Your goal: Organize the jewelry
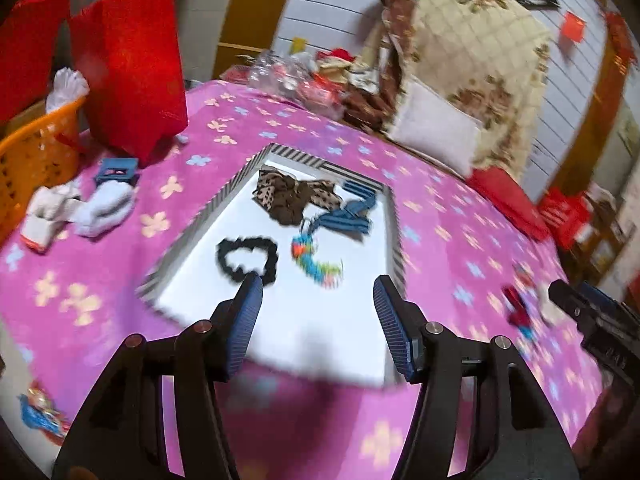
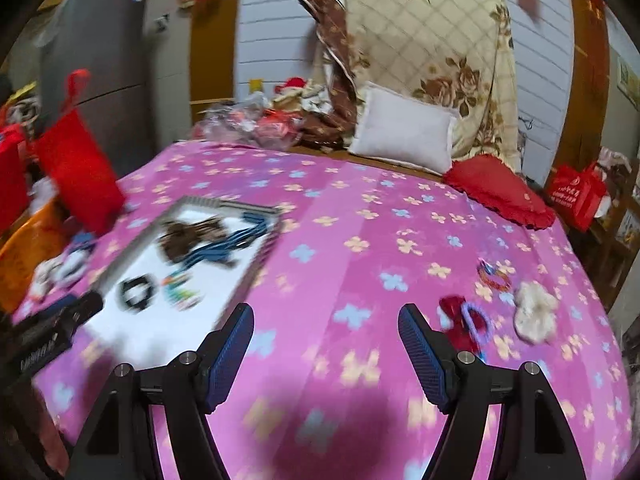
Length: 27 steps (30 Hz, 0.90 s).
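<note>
jewelry tray [image 1: 224, 196], shallow, white inside with a black-and-white striped rim, lying on a pink flowered cover [image 1: 440, 208]. inside it, from the left wrist view: leopard-print scrunchie [image 1: 292, 196] at 12 o'clock, blue ribbon bow [image 1: 352, 216] at 2 o'clock, black scrunchie [image 1: 248, 258] at 8 o'clock, multicoloured bead piece [image 1: 316, 260] near the middle, all close together yet mostly apart; bow just touching the leopard piece. everything smeared by motion blur.

left tool [image 1: 318, 288] released, blue ribbed pads spread wide, nothing between them, poised over the tray's near edge. right tool [image 2: 326, 316] likewise released and empty, over bare pink cover, tray off at its 10 o'clock.

seen only from the left wrist: orange basket [image 1: 36, 152] at 9 o'clock, white socks [image 1: 80, 208] beside it, small blue box [image 1: 118, 170], red paper bag [image 1: 136, 72] upright at 11 o'clock, a bright wrapper at 7 o'clock.

seen clearly only from the right wrist: loose pieces well apart from the tray at 3 o'clock, namely a red bow [image 2: 454, 320] touching a lilac hair ring [image 2: 478, 324], a cream fluffy scrunchie [image 2: 536, 312], and small coloured bands [image 2: 494, 276] beyond; also a white pillow [image 2: 404, 136], a red cushion [image 2: 500, 196] and a grey fridge [image 2: 100, 60] at 10 o'clock.
</note>
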Each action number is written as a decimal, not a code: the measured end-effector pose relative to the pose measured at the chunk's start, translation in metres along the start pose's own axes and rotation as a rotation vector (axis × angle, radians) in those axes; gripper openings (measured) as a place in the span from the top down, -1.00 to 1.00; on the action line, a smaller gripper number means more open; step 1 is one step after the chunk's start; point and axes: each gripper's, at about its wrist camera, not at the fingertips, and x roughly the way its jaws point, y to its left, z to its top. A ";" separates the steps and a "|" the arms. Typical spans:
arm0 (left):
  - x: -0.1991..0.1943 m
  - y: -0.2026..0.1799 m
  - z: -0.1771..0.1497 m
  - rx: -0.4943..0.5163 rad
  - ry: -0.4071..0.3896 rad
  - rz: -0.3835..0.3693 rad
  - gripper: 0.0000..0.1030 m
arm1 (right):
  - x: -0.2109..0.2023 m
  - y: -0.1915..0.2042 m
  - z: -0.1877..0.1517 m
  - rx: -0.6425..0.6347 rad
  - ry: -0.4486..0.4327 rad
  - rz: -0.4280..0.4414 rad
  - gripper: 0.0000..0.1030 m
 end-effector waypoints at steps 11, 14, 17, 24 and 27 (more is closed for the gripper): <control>0.043 -0.041 -0.020 0.204 0.013 0.029 -0.12 | 0.122 -0.003 0.055 0.001 0.162 0.140 -0.41; 0.035 -0.043 -0.021 0.196 0.040 0.035 -0.12 | 0.134 0.026 0.062 -0.099 0.236 0.166 -0.41; 0.035 -0.042 -0.026 0.178 0.078 0.072 -0.12 | 0.136 0.045 0.066 -0.178 0.286 0.175 -0.40; 0.035 -0.044 -0.045 0.154 0.139 0.128 -0.12 | 0.121 0.059 0.080 -0.225 0.374 0.154 -0.41; 0.035 -0.044 -0.042 0.122 0.187 0.167 -0.12 | 0.099 0.057 0.076 -0.230 0.429 0.113 -0.41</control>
